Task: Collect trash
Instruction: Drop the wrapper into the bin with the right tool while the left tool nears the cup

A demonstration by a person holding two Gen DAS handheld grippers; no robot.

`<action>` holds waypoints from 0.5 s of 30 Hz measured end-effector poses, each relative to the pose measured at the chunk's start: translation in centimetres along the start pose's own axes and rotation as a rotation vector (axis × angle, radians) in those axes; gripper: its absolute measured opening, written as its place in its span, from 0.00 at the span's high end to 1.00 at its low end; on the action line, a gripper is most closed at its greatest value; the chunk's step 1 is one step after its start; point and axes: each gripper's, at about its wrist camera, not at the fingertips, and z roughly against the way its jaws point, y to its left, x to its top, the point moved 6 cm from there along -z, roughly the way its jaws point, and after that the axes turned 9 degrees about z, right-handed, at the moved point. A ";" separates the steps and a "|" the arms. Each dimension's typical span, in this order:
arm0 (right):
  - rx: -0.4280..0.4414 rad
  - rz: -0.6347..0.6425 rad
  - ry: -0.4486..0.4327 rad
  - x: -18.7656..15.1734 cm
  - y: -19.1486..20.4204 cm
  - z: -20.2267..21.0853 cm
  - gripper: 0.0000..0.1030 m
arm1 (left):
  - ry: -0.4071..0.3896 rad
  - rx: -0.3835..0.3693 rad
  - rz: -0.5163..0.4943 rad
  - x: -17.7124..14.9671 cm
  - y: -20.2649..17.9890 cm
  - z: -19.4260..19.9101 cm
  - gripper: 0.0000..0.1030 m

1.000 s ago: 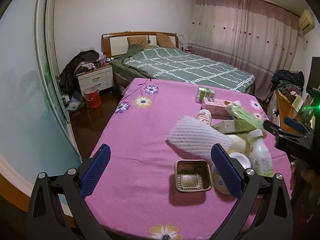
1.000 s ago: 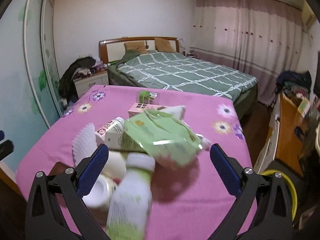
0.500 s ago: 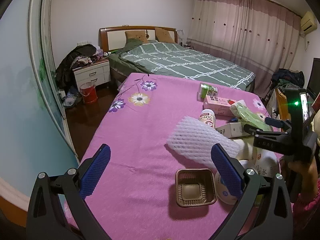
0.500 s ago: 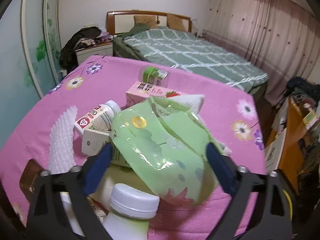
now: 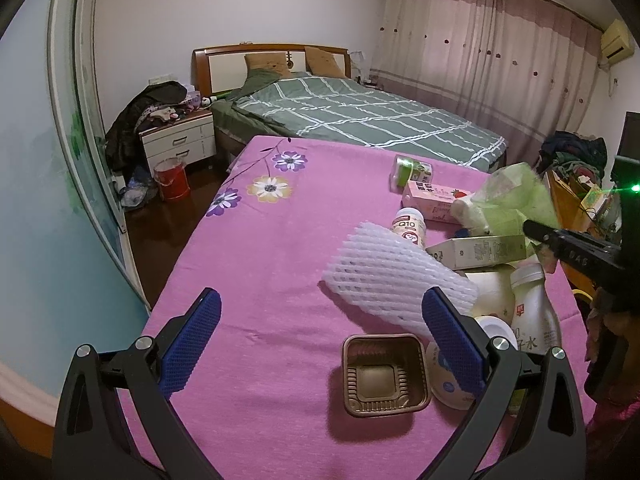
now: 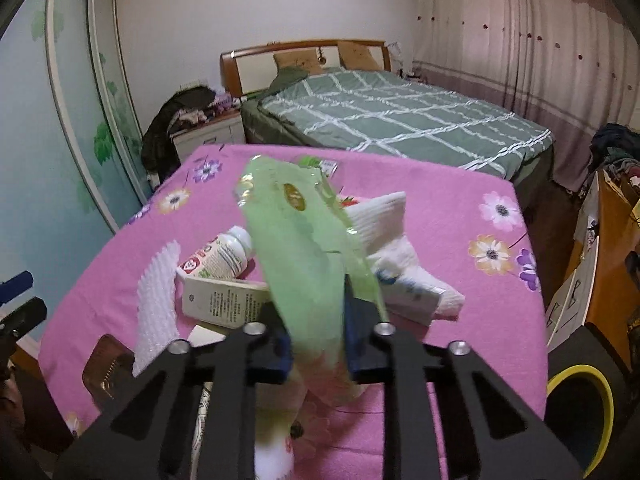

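The green plastic bag (image 6: 304, 264) is pinched between the 2 fingers of the right gripper (image 6: 316, 340), whose jaws have just been closing on it. Its lower end is hidden behind the blue pads and blurred, so how far it reaches below them cannot be told. Its long axis runs up and away from the gripper, leaning slightly left toward the bed (image 6: 384, 120). It hangs above the pile of trash on the pink table (image 6: 460, 248).

Just behind the bag lie a white cloth (image 6: 392, 236), a small white bottle (image 6: 224, 256) on its side and a flat carton (image 6: 224, 300); the bag covers part of each. A white foam net (image 5: 384, 276) lies left of them. A milk bottle (image 5: 532, 312) stands upright near the table edge, partly cut off by the left gripper's frame.

The left gripper (image 5: 320, 344) hovers with its fingers wide apart and nothing between them. A brown plastic tray (image 5: 384, 372) sits on the table below it, beside a cup (image 5: 444, 380) half hidden by the right-side finger.
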 end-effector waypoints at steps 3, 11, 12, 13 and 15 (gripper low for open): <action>0.006 -0.019 -0.029 0.0 -0.3 1.3 0.97 | -0.002 -0.005 -0.003 0.0 -0.3 0.3 0.04; -0.009 -0.088 -0.108 -1.0 -2.6 6.4 0.98 | -0.010 -0.039 -0.033 -0.4 -1.9 1.1 0.04; -0.015 -0.099 -0.116 -1.3 -2.9 7.0 0.98 | -0.010 -0.045 -0.038 -0.5 -2.2 1.2 0.04; -0.028 -0.114 -0.127 -1.8 -3.6 7.9 0.98 | -0.011 -0.051 -0.042 -0.6 -2.4 1.4 0.04; -0.053 -0.145 -0.143 -2.7 -5.0 9.6 0.98 | -0.012 -0.066 -0.056 -0.9 -3.2 1.6 0.04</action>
